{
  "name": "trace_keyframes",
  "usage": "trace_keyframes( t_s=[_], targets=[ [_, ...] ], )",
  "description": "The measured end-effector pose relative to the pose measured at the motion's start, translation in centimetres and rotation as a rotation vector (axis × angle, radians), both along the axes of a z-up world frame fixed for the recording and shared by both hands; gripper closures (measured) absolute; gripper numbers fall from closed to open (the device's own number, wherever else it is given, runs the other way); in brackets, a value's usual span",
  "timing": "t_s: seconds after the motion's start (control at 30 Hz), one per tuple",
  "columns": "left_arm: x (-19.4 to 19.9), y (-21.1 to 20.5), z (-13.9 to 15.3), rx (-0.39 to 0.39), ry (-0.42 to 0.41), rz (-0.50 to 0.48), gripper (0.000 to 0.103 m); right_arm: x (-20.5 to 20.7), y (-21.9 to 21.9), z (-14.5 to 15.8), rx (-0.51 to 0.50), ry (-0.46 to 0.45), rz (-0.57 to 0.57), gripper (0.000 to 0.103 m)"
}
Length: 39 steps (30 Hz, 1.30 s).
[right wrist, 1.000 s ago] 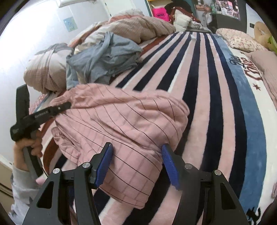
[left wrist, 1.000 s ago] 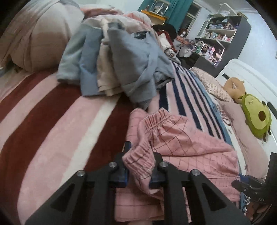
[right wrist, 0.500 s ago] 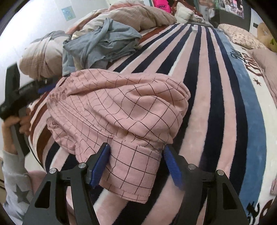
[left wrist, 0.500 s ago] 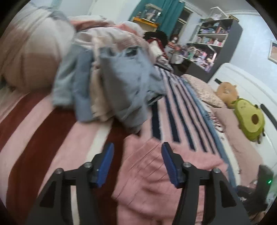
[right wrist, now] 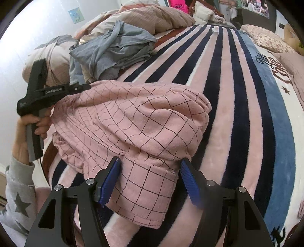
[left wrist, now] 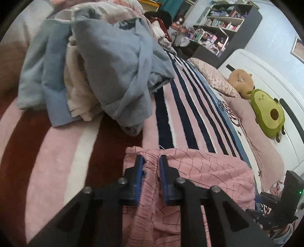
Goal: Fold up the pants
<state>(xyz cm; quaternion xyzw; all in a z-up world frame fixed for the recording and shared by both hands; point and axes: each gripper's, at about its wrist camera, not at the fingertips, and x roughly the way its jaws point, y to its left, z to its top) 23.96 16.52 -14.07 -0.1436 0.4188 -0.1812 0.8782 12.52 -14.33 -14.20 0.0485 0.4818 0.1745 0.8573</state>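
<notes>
The pink checked pants lie bunched on the striped bed blanket. In the left wrist view my left gripper is shut on the gathered elastic waistband of the pants. The left gripper also shows in the right wrist view, at the far left edge of the pants. My right gripper is open, its blue pads on either side of a pant leg end that lies between them, without pressing it.
A pile of grey, blue and cream clothes lies behind the pants. An avocado plush and a brown plush sit by pillows at the white headboard. A rolled quilt lies at the far side. Shelves stand beyond the bed.
My left gripper let go of the pants, opened, then closed again on the elastic waistband. My right gripper stayed open and moved a little closer around the pant leg end.
</notes>
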Motion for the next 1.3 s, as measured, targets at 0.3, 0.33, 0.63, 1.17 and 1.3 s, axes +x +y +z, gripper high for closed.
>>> trace_keyframes(
  t_s=[0.3,0.33,0.63,1.17,1.3],
  targets=[
    [-1.8,1.7,-0.6,0.106,-0.003,0.134,0.096,-0.1,0.2,0.0,0.006,-0.002,-0.02,0.043],
    [-2.0,1.9,-0.7,0.108,0.005,0.131,0.095,-0.1,0.1,0.0,0.008,0.001,-0.023,0.043],
    [-7.7,5.0,1.2,-0.003,-0.042,0.11,0.061,-1.0,-0.4,0.9,0.042,-0.008,-0.05,0.042],
    [-9.2,3.2,-0.7,-0.017,-0.035,0.075,0.088,-1.2,-0.2,0.2,0.04,0.003,-0.067,0.042],
    [-10.9,3.1,-0.8,0.029,-0.051,0.044,0.088,-1.3,-0.4,0.1,0.04,0.008,-0.063,0.042]
  ],
)
